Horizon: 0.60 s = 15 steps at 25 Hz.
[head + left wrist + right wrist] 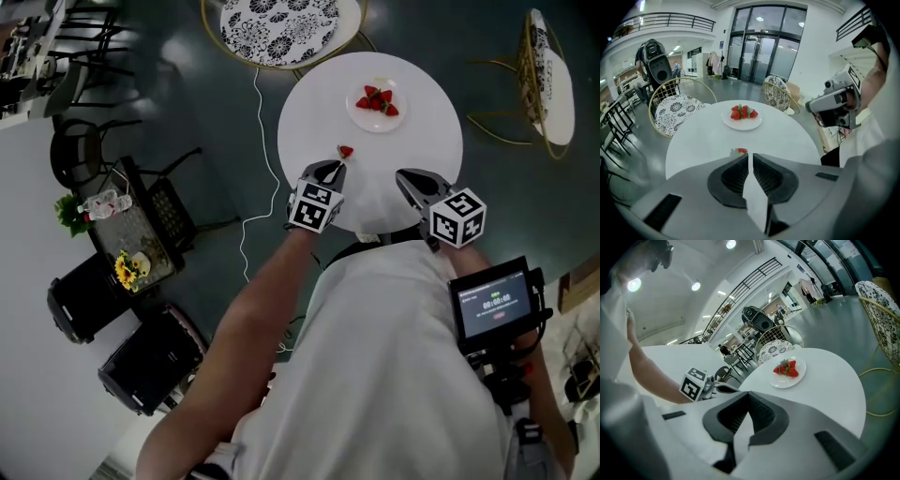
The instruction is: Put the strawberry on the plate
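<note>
The loose strawberry [346,151] lies on the round white worktop [422,141], a little short of the plate [361,119] on its near-left side — that plate already carries several berries. The left claw [337,169] sits just behind the fruit, jaws pressed together and empty. The right claw [403,176], likewise closed and empty, hangs to the plate's near right. The left jaws should probably part first, straddle the berry, then pinch gently — soft fruit bruises. The worktop looks smooth; a patterned chair [278,23] stands beyond the plate on a dark floor [216,122].
</note>
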### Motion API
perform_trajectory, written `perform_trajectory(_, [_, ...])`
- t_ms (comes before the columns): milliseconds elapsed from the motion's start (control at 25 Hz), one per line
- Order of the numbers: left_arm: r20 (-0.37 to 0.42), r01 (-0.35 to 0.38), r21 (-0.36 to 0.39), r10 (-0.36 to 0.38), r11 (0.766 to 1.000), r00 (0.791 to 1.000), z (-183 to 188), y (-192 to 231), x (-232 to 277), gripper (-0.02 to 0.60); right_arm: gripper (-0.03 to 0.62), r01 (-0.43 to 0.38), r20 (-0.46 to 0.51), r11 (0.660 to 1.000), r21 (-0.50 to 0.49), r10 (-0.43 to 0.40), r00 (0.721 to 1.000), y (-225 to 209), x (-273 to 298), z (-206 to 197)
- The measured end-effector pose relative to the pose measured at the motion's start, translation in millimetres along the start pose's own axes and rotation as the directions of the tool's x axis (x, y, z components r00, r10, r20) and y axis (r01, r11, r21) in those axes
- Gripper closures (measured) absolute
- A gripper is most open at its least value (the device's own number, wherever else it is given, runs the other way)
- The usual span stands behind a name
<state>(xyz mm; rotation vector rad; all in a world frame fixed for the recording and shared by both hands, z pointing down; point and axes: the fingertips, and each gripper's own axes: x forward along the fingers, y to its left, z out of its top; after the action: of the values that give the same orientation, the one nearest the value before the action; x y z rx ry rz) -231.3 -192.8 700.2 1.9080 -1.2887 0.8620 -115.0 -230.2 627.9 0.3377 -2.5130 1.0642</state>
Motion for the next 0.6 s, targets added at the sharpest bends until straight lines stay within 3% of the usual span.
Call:
perform_trajectory(160, [-0.042, 0.011, 0.072, -0.008, 0.997, 0.999, -6.1, 0.6, 7.0, 0.571, 0.586, 0.01, 0.006, 1.0, 0.013, -0.01, 1.0, -3.2, -1.5, -4.8])
perform_trajectory(320, [-0.097, 0.03, 0.184, -0.013, 0.982, 0.995, -11.4, 3.1, 12.8, 0.519, 0.586, 0.016, 0.025, 0.999, 0.031, -0.016, 1.0, -5.9, -0.4, -5.8])
perform_trajectory(520, [-0.166, 0.057, 0.328, -0.002, 0.943, 0.986, -11.5, 9.6, 20.7, 0.459, 0.586, 0.021, 0.034, 0.999, 0.049, -0.022, 0.999, -6.5, -3.8, -12.7])
perform_trajectory(600, [-0.213, 0.081, 0.384, 0.003, 0.92, 0.977, -12.7, 12.7, 26.4, 0.409, 0.586, 0.025, 0.04, 0.998, 0.059, -0.027, 0.999, -7.7, -5.4, -15.8])
